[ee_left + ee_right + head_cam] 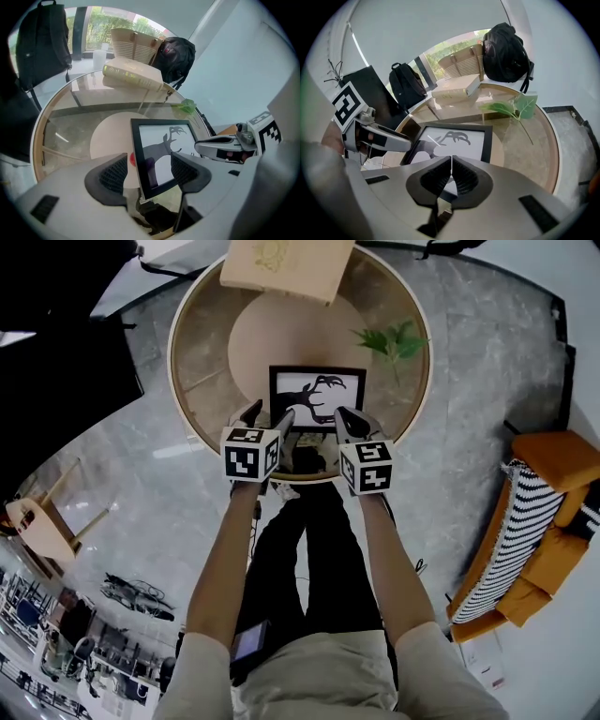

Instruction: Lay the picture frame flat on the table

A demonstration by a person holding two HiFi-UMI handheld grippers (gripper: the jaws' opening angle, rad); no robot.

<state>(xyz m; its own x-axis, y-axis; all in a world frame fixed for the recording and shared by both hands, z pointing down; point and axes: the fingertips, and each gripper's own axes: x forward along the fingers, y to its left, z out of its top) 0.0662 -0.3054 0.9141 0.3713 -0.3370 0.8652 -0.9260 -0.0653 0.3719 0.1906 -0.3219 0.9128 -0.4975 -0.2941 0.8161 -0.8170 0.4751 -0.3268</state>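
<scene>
A black picture frame (317,395) with a dark antlered silhouette lies face up at the near side of the round glass table (178,381). I cannot tell whether it rests fully flat. My left gripper (267,416) is open. In the left gripper view its jaws (149,164) straddle the left edge of the frame (164,145) near the front corner, without closing on it. My right gripper (345,418) is at the frame's near right corner. Its pads (451,176) meet above the near edge of the frame (454,138), and nothing shows between them.
A thick cream book (281,268) lies at the table's far side, and a green leafy sprig (394,338) at the right. Black backpacks (506,51) and a slatted chair (133,42) stand behind the table. An orange sofa (544,521) is at the right. My legs are under the near rim.
</scene>
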